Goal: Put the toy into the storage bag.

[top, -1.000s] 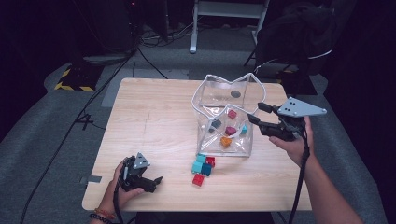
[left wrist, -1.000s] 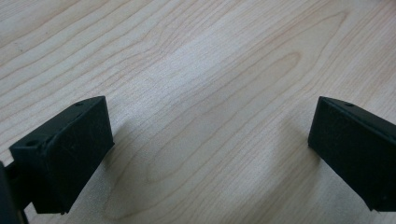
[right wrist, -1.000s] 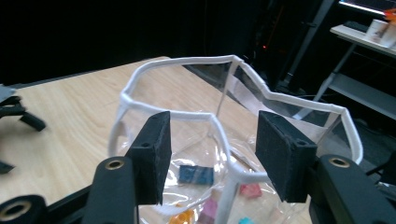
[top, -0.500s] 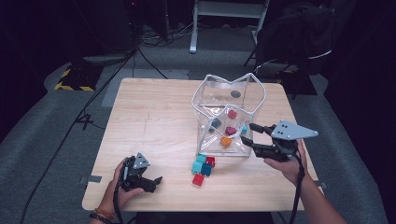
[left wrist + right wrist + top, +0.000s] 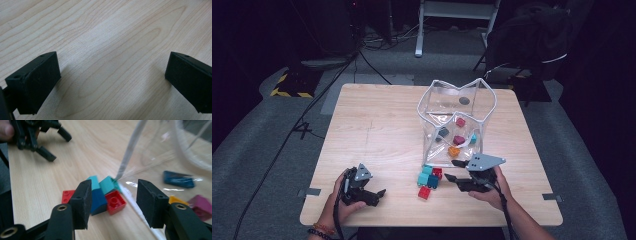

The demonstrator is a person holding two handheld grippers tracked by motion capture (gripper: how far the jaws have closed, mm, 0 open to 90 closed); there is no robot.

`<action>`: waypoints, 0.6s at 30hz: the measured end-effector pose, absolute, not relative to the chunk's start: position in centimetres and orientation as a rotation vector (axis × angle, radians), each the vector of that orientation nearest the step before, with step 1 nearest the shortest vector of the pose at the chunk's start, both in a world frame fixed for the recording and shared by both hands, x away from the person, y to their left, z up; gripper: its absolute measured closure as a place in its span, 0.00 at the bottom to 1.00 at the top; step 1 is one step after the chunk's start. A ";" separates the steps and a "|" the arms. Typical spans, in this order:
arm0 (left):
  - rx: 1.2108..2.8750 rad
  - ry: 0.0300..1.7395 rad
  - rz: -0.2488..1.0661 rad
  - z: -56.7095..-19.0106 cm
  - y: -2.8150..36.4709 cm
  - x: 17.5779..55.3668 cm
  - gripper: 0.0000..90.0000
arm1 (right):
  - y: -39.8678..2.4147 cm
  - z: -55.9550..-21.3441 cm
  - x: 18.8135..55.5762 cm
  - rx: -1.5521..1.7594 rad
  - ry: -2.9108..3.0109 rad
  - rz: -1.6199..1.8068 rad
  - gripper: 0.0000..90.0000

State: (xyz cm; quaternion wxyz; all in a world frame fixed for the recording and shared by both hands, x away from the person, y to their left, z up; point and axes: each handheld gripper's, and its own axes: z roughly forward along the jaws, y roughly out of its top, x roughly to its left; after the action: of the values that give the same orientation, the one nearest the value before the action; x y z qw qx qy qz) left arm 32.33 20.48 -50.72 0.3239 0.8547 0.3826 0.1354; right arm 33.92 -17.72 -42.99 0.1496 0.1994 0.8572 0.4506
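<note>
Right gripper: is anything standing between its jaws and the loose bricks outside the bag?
Nothing visible does. The right gripper has open, empty jaws aimed at the brick cluster, with bare table between. The clear bag sits just beside the bricks, its white-edged corner touching the teal one.

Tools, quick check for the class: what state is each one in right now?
Left tool: open, nothing between its jaws, bare table below.
Right tool: open, holding nothing, aimed at the loose bricks beside the clear bag.
</note>
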 end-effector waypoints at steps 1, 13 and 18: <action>2.242 1.004 0.355 -50.7 20.5 32.3 0.00 | -17.4 -43.5 33.9 0.572 2.467 1.286 0.52; 2.242 1.004 0.355 -50.7 20.5 32.3 0.00 | -14.6 -47.4 34.8 0.519 2.535 1.234 0.52; 2.241 1.004 0.354 -50.7 20.5 32.3 0.00 | -14.0 -48.6 34.9 0.503 2.567 1.195 0.56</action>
State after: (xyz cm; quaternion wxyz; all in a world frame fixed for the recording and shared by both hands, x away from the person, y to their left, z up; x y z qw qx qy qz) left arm 32.33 20.48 -50.72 0.3241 0.8545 0.3828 0.1349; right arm 34.89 -13.97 -48.57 0.1323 0.1735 0.8847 0.4120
